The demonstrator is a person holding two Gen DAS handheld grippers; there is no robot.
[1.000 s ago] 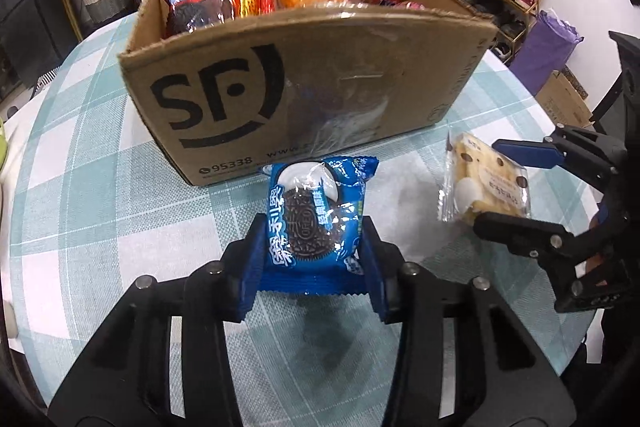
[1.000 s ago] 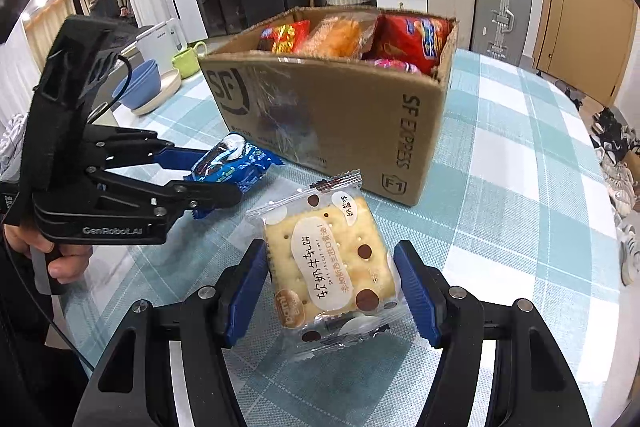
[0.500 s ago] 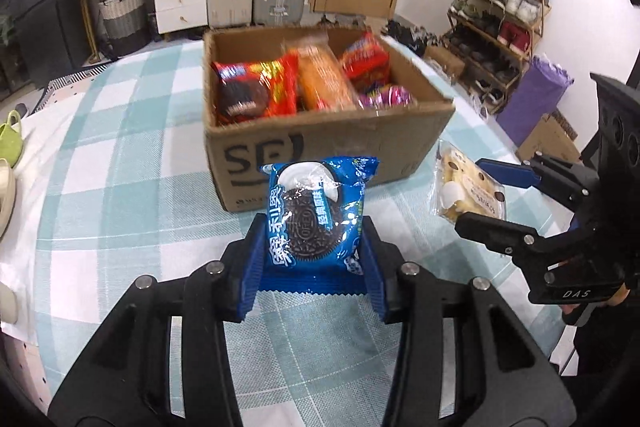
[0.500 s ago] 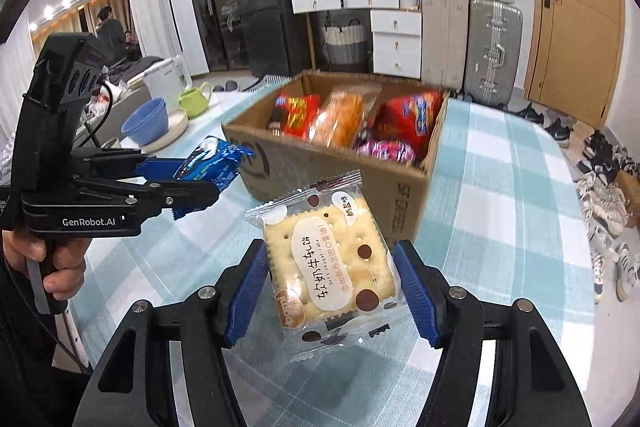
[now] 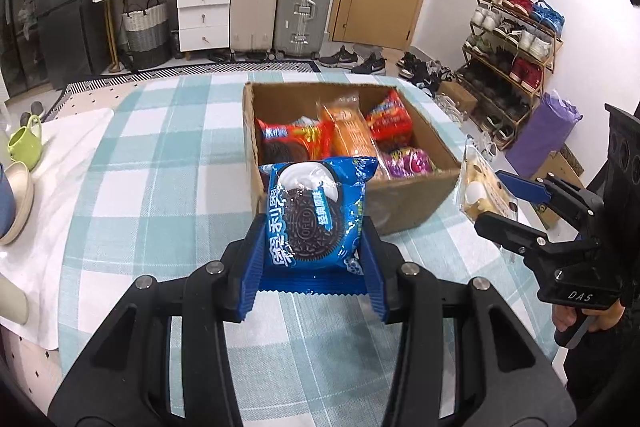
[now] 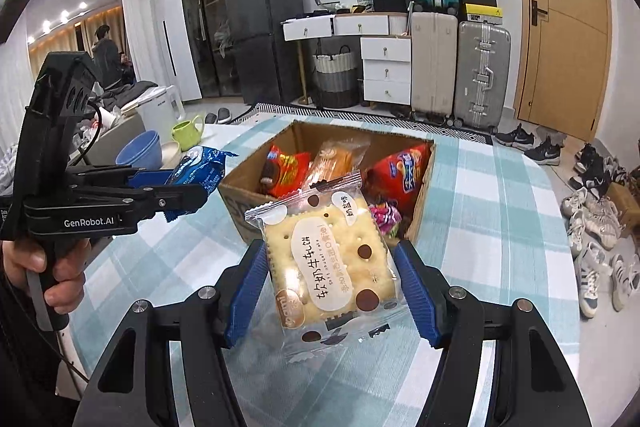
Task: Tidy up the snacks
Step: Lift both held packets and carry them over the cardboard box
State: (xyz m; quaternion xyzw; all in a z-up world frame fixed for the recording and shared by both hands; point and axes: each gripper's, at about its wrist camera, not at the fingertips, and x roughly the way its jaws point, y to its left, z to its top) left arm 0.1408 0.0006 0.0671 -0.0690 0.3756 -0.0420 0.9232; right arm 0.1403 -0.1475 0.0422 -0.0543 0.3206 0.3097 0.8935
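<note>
Gripping a blue cookie pack [image 5: 316,215], left tongs [image 5: 314,263] hover before the box [image 5: 400,203]; right tongs [image 6: 332,291] clamp a cracker pack [image 6: 332,263], seemingly unobstructed.

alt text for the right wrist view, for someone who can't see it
The right gripper holds a clear-wrapped cracker packet above a teal checked table, in front of an open cardboard box of snacks. At left, the left gripper holds a blue Oreo packet.

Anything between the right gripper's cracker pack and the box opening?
Nothing. In the right wrist view the cracker pack, held in the right gripper, overlaps the near rim of the cardboard box.
</note>
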